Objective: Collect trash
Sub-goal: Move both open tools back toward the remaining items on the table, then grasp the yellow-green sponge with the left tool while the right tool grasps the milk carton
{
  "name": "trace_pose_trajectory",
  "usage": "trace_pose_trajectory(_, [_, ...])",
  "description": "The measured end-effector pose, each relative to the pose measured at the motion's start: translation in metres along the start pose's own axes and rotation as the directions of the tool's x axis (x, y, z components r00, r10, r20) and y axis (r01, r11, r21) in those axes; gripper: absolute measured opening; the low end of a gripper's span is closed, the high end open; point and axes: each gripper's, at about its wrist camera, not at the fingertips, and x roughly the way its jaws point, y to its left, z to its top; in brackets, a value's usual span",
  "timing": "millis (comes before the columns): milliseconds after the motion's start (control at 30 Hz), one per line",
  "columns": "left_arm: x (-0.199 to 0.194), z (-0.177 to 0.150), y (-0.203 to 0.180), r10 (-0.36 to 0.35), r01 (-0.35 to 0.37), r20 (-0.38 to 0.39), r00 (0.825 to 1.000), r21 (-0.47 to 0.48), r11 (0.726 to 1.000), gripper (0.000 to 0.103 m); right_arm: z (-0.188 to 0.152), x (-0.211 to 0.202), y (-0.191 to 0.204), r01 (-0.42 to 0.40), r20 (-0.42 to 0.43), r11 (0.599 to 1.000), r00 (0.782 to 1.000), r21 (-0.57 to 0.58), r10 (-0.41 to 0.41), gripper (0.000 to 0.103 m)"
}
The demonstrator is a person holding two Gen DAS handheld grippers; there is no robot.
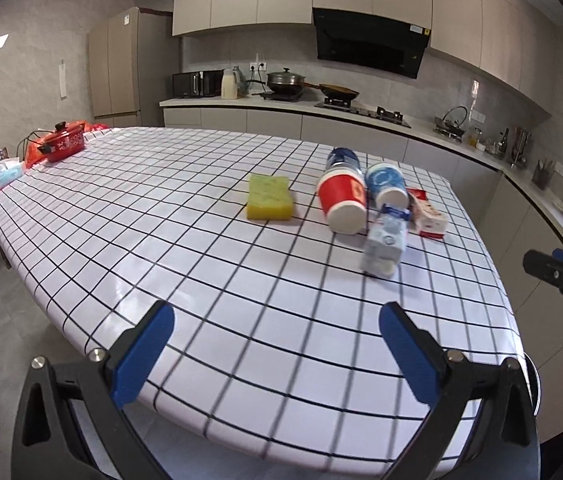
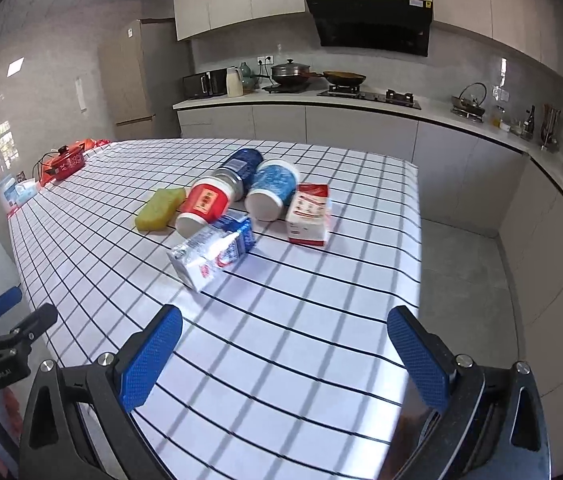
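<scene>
Left tongs: spread wide, nothing between the blue pads, hovering over the near edge of the worktop. Right tongs: likewise spread wide and empty, over the near part of the checked cloth. Each pair also visible at the margin of the other view.

Trash clustered on the far right part of the worktop, well apart from both tongs:
- Red paper cup on its side, white base toward the camera.
- Blue paper cup on its side, just right of the red one, base also toward the camera.
- Dark blue can lying behind and between the two cups, touching or nearly touching both; cannot tell which.
- Milk carton lying flat in front of the cups, nearest of the cluster to the tongs, its far end against the red cup.
- Red-and-white small box lying flat at the right of the cluster, just beside the blue cup.

Yellow-green sponge flat on the cloth left of the red cup, near but apart in the left wrist view.

Red lidded pot at the far left corner of the worktop, well apart from the cluster. Pale blue packets near it at the left edge; blurred, contents not readable.
</scene>
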Motion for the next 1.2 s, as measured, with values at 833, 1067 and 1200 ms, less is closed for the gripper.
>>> trace_pose_trajectory(833, [0.134, 0.054, 0.038, -0.116, 0.121, -0.105, 0.988, 0.042, 0.992, 0.103, 0.053, 0.169, 0.065, -0.04, -0.176, 0.996, 0.983, 0.086, 0.054, 0.059])
trace_pose_trajectory(1067, [0.172, 0.081, 0.019, -0.128, 0.138, -0.14, 0.982, 0.065, 0.988, 0.101, 0.065, 0.179, 0.053, -0.032, -0.164, 0.997, 0.986, 0.07, 0.043, 0.057])
trace_pose_trajectory(1200, [0.19, 0.09, 0.012, -0.125, 0.137, -0.164, 0.979, 0.063, 0.989, 0.092, 0.072, 0.186, 0.049, -0.047, -0.152, 0.997, 0.987, 0.065, 0.056, 0.055])
